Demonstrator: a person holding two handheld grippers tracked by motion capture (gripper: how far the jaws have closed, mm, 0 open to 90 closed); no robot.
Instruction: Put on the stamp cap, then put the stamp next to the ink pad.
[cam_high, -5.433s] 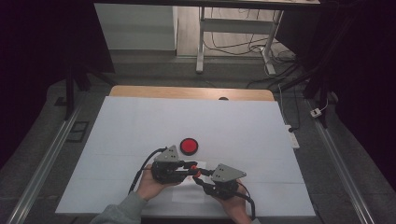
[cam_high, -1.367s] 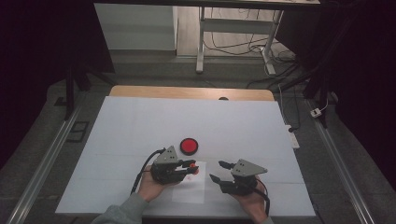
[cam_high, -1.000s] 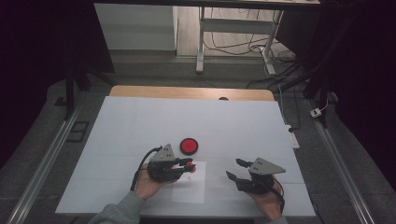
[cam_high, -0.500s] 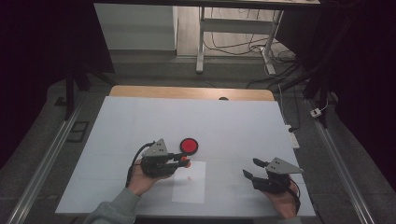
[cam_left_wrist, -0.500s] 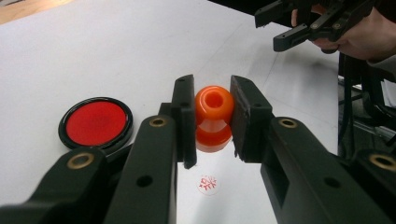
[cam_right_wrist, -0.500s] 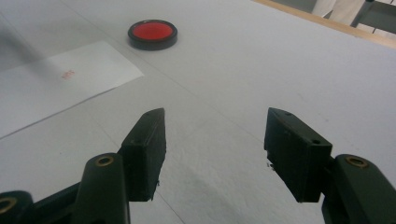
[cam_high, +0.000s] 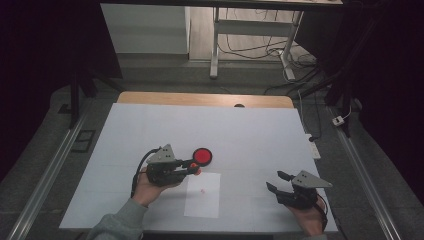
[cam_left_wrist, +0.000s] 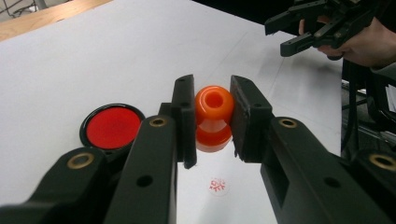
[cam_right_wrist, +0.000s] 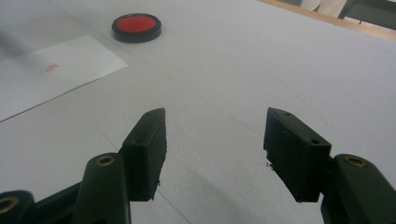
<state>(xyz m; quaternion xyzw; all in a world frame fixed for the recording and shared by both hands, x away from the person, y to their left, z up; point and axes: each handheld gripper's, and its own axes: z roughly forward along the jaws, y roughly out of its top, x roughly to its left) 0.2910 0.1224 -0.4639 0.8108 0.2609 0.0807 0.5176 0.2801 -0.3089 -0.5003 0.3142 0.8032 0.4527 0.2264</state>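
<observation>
My left gripper (cam_left_wrist: 212, 123) is shut on an orange stamp (cam_left_wrist: 213, 116), whose rounded handle sits squeezed between the two black pads. In the high view the left gripper (cam_high: 192, 166) holds the stamp (cam_high: 193, 165) just above the table, beside a round red ink pad (cam_high: 202, 156) in a black case. A white sheet of paper (cam_high: 204, 195) lies below it, bearing a small red print (cam_high: 202, 190). My right gripper (cam_high: 274, 182) is open near the table's front right with nothing between its jaws. The ink pad (cam_right_wrist: 136, 26) and paper (cam_right_wrist: 51, 73) lie far off in the right gripper view.
The white table top (cam_high: 250, 135) has a wooden strip (cam_high: 200, 99) along its far edge. Metal rails (cam_high: 45, 175) run along both sides. Desk legs and cables (cam_high: 280, 55) stand on the floor beyond.
My right gripper has drawn away to the right, off the paper toward the front right corner. The left gripper has shifted left and lifted slightly with the stamp, leaving the red print uncovered.
</observation>
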